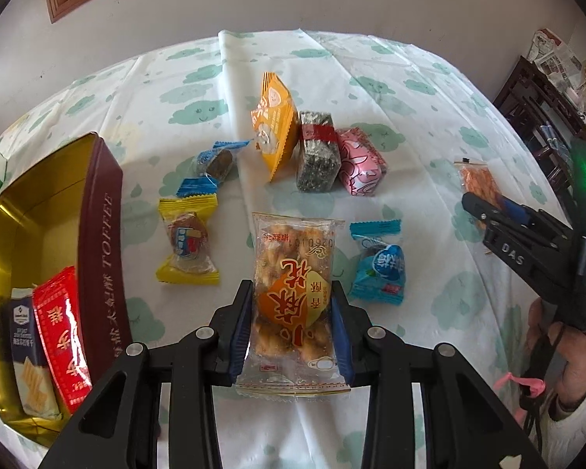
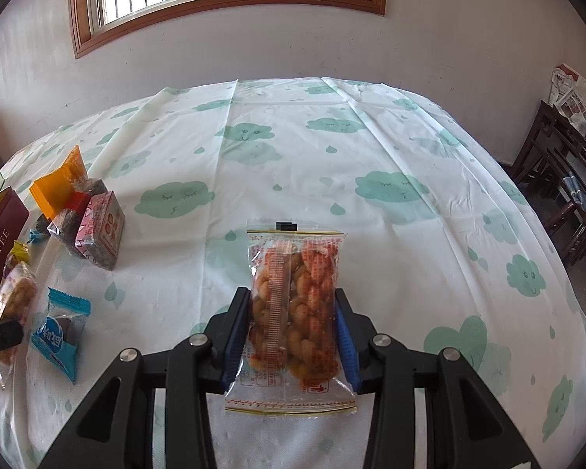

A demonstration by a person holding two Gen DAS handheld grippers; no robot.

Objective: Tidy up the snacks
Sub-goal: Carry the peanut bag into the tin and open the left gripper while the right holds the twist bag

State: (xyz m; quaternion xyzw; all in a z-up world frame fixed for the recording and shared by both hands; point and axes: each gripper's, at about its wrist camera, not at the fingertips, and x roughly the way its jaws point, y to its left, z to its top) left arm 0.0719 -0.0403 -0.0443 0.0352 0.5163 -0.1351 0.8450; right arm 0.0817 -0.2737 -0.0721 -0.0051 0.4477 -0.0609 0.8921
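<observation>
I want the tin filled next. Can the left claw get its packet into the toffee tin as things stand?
Probably yes: the left claw, shut on the twist-snack packet, sits right beside the open toffee tin, nothing lies between, and bare floor shows behind the two packets inside.

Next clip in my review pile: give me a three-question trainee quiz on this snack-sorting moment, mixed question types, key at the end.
1. True or false: the left gripper has its jaws closed on a clear packet of fried twists with an orange label.
2. How many packets already stand inside the gold-lined TOFFEE tin? A) none B) two C) five
3. Fill in: the right gripper holds a clear packet with ____ printing.

Key:
1. True.
2. B: a red packet and a dark blue and white packet.
3. Red.
</observation>
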